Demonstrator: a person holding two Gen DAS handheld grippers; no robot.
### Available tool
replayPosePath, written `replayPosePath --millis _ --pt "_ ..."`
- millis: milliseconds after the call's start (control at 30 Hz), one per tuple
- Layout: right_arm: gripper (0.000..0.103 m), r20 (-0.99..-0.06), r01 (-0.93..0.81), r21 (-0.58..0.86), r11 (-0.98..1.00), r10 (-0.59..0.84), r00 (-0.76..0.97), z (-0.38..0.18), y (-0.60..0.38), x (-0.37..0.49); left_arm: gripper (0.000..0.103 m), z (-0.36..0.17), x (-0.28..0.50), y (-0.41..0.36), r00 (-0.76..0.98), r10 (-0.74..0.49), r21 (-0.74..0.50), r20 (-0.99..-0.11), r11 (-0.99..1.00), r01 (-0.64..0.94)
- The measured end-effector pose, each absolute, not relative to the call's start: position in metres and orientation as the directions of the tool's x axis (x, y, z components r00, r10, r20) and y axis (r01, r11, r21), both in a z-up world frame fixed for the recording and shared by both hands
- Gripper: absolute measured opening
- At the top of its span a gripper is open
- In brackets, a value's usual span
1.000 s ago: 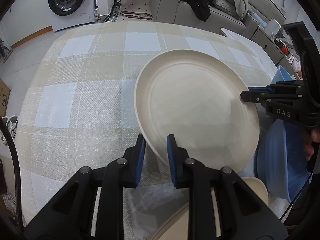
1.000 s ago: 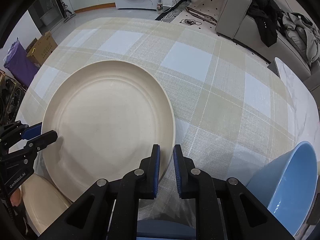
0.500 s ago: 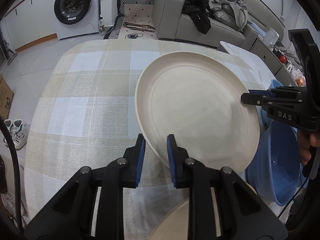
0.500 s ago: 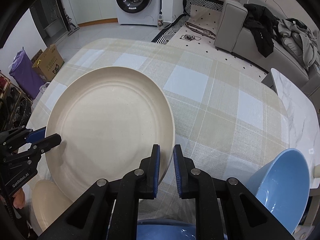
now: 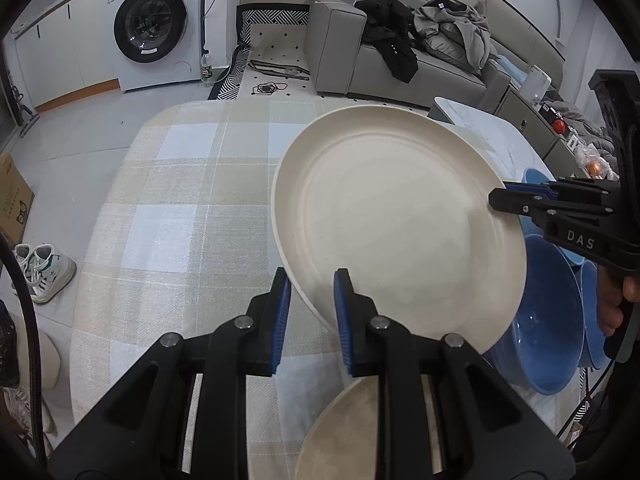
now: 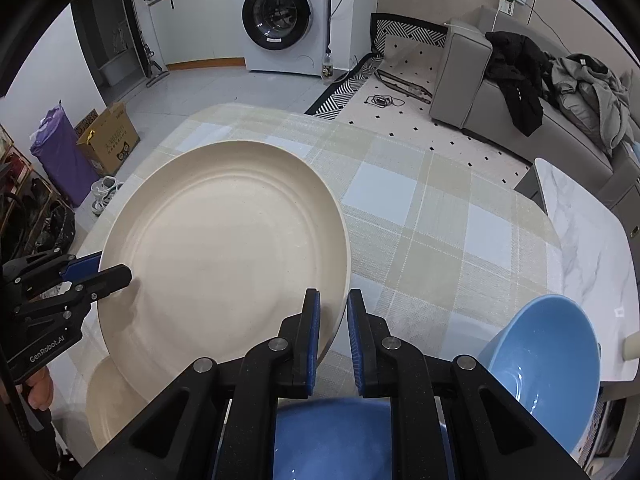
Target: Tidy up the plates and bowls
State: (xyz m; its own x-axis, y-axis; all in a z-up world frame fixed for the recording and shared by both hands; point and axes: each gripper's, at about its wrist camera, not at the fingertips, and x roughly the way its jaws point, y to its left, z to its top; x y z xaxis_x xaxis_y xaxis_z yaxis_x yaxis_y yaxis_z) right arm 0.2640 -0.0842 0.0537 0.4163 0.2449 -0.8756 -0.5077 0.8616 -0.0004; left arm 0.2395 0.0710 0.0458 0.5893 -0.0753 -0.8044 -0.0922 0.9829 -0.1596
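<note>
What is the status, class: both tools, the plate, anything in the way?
Left tool and right tool both shut on cream plate, opposite rims, held above checked tablecloth. Blue bowls and second cream plate close below.

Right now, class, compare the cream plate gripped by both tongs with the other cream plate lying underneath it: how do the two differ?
1. The held cream plate is up off the table and tilted; the lower cream plate lies low beneath it.
2. The held cream plate is pinched at opposite rims by the left tongs and right tongs; nothing grips the lower cream plate.
3. The held cream plate shows whole; the lower cream plate is mostly hidden.
Both are cream and round.
</note>
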Motion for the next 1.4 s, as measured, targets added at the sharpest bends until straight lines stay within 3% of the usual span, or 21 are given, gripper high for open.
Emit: replayPosePath --millis 800,1400 --pt "0.014 -0.794 -0.525 0.02 0.851 0.333 0.509 0.103 -0.087 0.164 0.019 0.087 0.137 0.071 0.639 -0.065 -0.15 -0.766 0.986 -0.079" --pt "0.015 -0.752 -0.525 0.052 0.85 0.379 0.539 0.109 -0.089 0.102 0.019 0.099 0.08 0.066 0.654 -0.056 -0.125 -0.754 0.99 -0.059"
